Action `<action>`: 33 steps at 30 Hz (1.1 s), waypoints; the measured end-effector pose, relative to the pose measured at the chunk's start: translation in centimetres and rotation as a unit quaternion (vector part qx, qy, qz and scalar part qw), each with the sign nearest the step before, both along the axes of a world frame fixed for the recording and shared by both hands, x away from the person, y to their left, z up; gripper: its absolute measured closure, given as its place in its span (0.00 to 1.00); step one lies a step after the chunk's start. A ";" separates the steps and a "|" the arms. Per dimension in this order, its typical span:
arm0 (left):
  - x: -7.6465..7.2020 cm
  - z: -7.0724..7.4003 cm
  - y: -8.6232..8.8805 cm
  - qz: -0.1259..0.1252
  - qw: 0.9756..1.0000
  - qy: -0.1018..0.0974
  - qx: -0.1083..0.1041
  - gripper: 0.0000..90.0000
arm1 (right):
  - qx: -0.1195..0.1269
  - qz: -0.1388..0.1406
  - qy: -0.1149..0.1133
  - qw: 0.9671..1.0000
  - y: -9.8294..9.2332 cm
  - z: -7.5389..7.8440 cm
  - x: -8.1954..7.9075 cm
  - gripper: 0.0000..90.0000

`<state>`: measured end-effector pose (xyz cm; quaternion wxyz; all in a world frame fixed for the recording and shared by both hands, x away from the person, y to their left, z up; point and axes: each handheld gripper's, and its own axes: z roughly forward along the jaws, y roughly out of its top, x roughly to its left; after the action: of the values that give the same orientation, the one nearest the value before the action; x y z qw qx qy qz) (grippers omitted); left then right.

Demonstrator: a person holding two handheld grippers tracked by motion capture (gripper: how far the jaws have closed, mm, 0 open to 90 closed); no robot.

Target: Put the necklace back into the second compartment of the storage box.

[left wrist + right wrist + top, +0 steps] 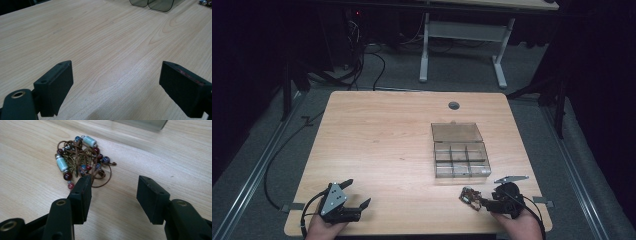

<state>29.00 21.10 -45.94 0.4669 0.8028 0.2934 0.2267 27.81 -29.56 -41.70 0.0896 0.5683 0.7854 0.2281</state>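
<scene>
A tangle of brown cord strung with red, blue and pale green beads (80, 162) lies on the wooden table, near its front right (469, 196). My right gripper (115, 180) stands open just short of it, its jaws apart with bare wood between them; one jaw tip reaches the edge of the cord. In the high view the right gripper (484, 202) points left at the beads. My left gripper (357, 193) rests at the front left, open over bare wood (116, 65).
A clear plastic compartment box (460, 161) with its lid folded back (457, 132) sits right of the table's middle, just beyond the beads. A cable hole (454, 105) marks the far edge. Desk legs and cables stand on the floor behind.
</scene>
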 end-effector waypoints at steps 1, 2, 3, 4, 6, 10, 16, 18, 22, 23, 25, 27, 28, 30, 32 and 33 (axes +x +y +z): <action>0.0 0.0 0.0 0.000 1.000 0.000 0.001 0.14 | -0.002 0.002 0.003 1.000 0.1 0.1 0.0 0.49; 0.0 0.0 0.0 0.000 1.000 0.000 0.001 0.14 | -0.003 0.009 0.009 1.000 0.2 0.3 0.1 0.47; 0.0 0.0 0.0 0.000 1.000 -0.002 0.000 0.14 | -0.003 0.009 0.009 1.000 0.2 0.3 0.1 0.47; 0.0 0.0 0.0 0.000 1.000 -0.002 0.000 0.14 | 0.000 0.013 0.015 1.000 0.3 0.3 0.2 0.44; 0.0 0.0 0.0 -0.001 1.000 -0.001 0.001 0.14 | 0.002 0.017 0.022 1.000 0.4 0.3 0.2 0.42; 0.0 0.0 0.0 0.000 1.000 -0.001 0.001 0.14 | -0.004 0.024 0.029 0.999 0.6 0.1 0.3 0.38; 0.0 0.0 0.0 0.001 1.000 -0.001 0.001 0.14 | -0.003 0.032 0.050 0.998 0.9 0.1 0.5 0.32; 0.0 0.0 0.0 0.000 1.000 -0.001 0.002 0.14 | 0.000 0.036 0.058 0.998 1.0 0.1 0.5 0.29; 0.0 0.0 0.0 0.000 1.000 -0.001 0.002 0.14 | -0.008 0.046 0.061 0.997 1.4 0.3 0.7 0.26; 0.0 0.0 0.0 0.000 1.000 -0.001 0.002 0.14 | -0.008 0.046 0.061 0.997 1.4 0.3 0.7 0.26; 0.0 0.0 0.0 0.000 1.000 -0.001 0.002 0.14 | -0.017 0.050 0.065 0.997 1.6 0.3 0.9 0.24; 0.0 0.0 -0.1 -0.001 1.000 0.000 0.001 0.14 | -0.024 0.059 0.066 0.996 1.7 0.3 1.1 0.24; 0.0 0.0 -0.1 -0.001 1.000 0.000 0.001 0.14 | -0.025 0.057 0.069 0.996 1.8 0.2 1.2 0.23; 0.0 0.0 -0.1 -0.001 1.000 0.000 0.002 0.14 | -0.028 0.059 0.070 0.995 1.8 0.2 1.3 0.22; 0.0 0.0 -0.1 -0.002 1.000 0.000 0.002 0.14 | -0.032 0.061 0.072 0.995 2.0 0.3 1.5 0.22; 0.0 0.0 -0.1 -0.002 1.000 0.000 0.002 0.14 | -0.039 0.065 0.072 0.995 2.1 0.3 1.6 0.22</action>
<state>29.02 21.05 -45.95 0.4660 0.8042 0.2915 0.2260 29.44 -27.43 -41.35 0.0399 0.5273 0.8333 0.1609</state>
